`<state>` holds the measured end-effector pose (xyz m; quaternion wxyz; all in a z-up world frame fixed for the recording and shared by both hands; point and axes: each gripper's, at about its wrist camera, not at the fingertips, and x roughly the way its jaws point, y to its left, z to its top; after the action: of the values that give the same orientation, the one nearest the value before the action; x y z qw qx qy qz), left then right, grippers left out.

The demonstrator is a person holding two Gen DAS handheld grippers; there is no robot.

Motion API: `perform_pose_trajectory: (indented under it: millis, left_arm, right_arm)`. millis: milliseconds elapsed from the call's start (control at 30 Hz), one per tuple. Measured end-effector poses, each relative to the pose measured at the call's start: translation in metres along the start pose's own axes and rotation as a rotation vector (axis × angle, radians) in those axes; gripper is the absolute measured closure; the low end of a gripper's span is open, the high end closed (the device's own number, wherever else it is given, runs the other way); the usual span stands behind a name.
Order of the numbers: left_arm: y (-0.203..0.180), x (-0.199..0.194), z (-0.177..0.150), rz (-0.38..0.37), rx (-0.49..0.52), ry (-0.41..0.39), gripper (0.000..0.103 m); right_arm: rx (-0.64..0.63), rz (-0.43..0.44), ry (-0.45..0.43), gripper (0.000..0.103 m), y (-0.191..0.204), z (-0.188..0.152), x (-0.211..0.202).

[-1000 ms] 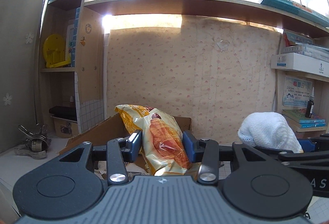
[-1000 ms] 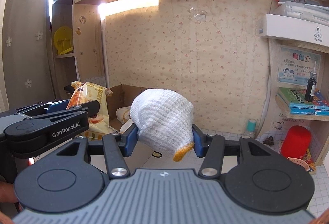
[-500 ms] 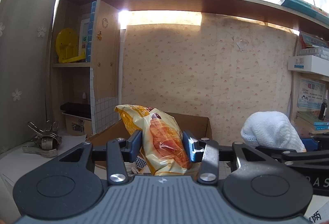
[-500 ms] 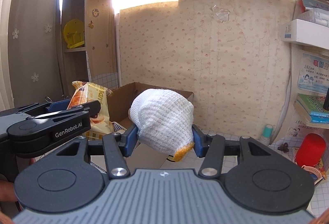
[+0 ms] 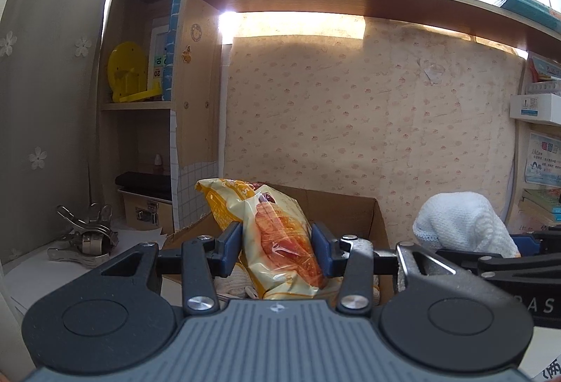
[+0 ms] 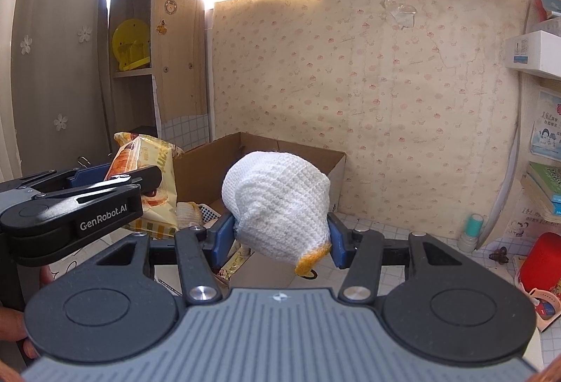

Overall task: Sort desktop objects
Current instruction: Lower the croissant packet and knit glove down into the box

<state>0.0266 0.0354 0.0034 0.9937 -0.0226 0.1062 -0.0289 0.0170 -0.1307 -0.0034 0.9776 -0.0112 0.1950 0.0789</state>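
Grippers both look loaded from what we see: left gripper [image 5: 276, 250] clamped on the yellow snack bag [image 5: 277, 241], right gripper [image 6: 281, 236] squeezing the white knitted cloth [image 6: 277, 199]. Both are held up near the open cardboard box [image 6: 301, 154] by the papered wall.
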Motion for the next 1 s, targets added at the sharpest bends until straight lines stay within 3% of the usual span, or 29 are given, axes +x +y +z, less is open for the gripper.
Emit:
perform_pose_trajectory:
  millis: [1000]
  left_arm:
    - [0.016,0.036,0.003,0.045,0.008,0.028,0.057]
  right_arm:
    - [-0.011,0.05,0.051,0.05,0.01,0.01,0.058]
